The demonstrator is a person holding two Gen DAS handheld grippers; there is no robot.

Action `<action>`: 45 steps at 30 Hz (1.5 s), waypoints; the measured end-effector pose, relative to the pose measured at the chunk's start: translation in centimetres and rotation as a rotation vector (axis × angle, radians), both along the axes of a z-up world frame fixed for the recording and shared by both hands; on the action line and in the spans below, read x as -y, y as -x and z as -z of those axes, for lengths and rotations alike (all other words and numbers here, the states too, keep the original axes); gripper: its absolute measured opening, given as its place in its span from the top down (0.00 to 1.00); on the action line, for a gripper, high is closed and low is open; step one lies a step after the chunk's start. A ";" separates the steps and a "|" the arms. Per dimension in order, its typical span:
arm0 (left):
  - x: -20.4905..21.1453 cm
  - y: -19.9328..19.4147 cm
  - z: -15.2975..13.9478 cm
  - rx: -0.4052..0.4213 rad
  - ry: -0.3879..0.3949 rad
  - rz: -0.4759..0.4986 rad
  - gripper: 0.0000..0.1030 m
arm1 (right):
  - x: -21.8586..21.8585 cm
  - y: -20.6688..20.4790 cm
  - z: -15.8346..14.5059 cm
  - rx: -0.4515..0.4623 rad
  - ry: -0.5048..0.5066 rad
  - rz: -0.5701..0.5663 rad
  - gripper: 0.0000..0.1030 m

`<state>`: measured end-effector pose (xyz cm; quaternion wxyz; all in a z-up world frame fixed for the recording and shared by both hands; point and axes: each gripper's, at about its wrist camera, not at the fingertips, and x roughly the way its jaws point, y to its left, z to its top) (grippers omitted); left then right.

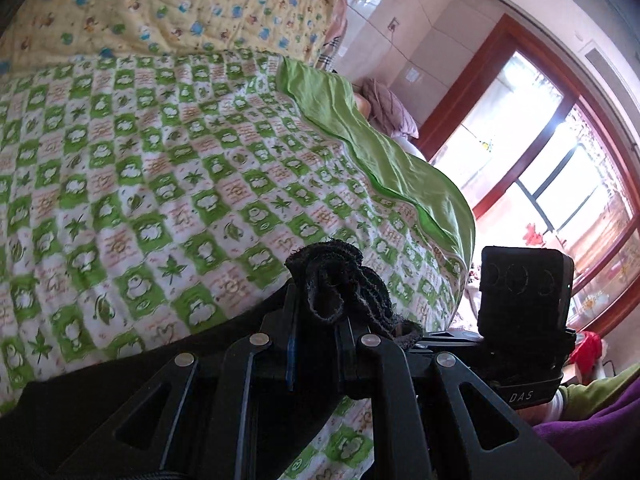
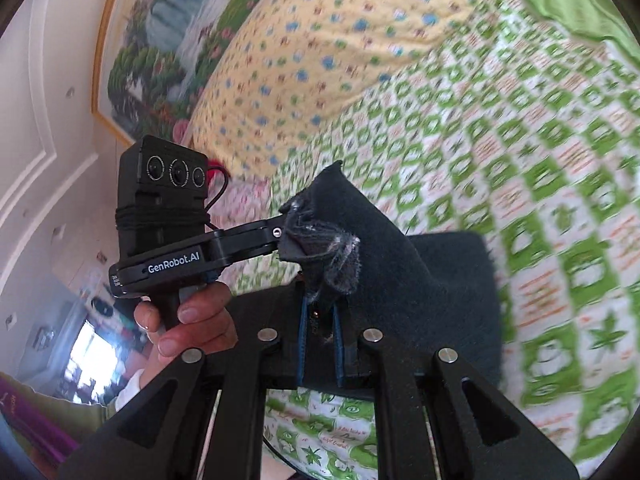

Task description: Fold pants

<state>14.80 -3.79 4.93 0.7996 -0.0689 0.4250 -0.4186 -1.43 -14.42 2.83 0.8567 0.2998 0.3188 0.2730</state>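
Observation:
The dark pants (image 1: 332, 268) are bunched and frayed at the edge, and my left gripper (image 1: 318, 312) is shut on that edge at the bottom centre. More of the cloth trails down to the lower left. In the right wrist view my right gripper (image 2: 320, 296) is shut on a frayed edge of the pants (image 2: 432, 280), which hang in a dark sheet above the bed. The left gripper (image 2: 280, 236) pinches the same edge just beside it, held by a hand (image 2: 188, 320). Both grippers sit close together, raised off the quilt.
A green and white checked quilt (image 1: 160, 160) covers the bed. Beyond it lies a yellow patterned blanket (image 1: 180, 4), and a plain green sheet (image 1: 380, 152) runs along the right edge. A red-framed window (image 1: 540, 160) is at the right. A framed picture (image 2: 168, 40) hangs on the wall.

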 end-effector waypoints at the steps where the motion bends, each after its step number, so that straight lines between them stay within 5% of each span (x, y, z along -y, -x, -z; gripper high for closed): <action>1: -0.9 0.1 0.7 -0.014 0.004 -0.019 0.88 | -0.5 -0.3 0.3 -0.010 0.011 -0.013 0.88; 17: -6.4 0.4 7.8 -0.164 0.023 -0.177 0.89 | -5.7 -2.8 5.0 -0.141 0.169 -0.145 0.84; 23: -8.3 1.5 8.3 -0.181 0.021 -0.268 0.75 | -6.2 -2.9 5.4 -0.159 0.162 -0.184 0.73; 28: -10.6 3.0 7.3 -0.157 0.023 -0.379 0.49 | -7.0 -2.4 4.5 -0.142 0.159 -0.217 0.64; 37: -15.5 6.3 6.2 -0.164 0.061 -0.602 0.35 | -7.7 -2.2 2.8 -0.096 0.165 -0.238 0.63; 45: -20.8 10.5 5.7 -0.144 0.037 -0.937 0.26 | -9.4 -3.4 0.9 -0.017 0.172 -0.296 0.56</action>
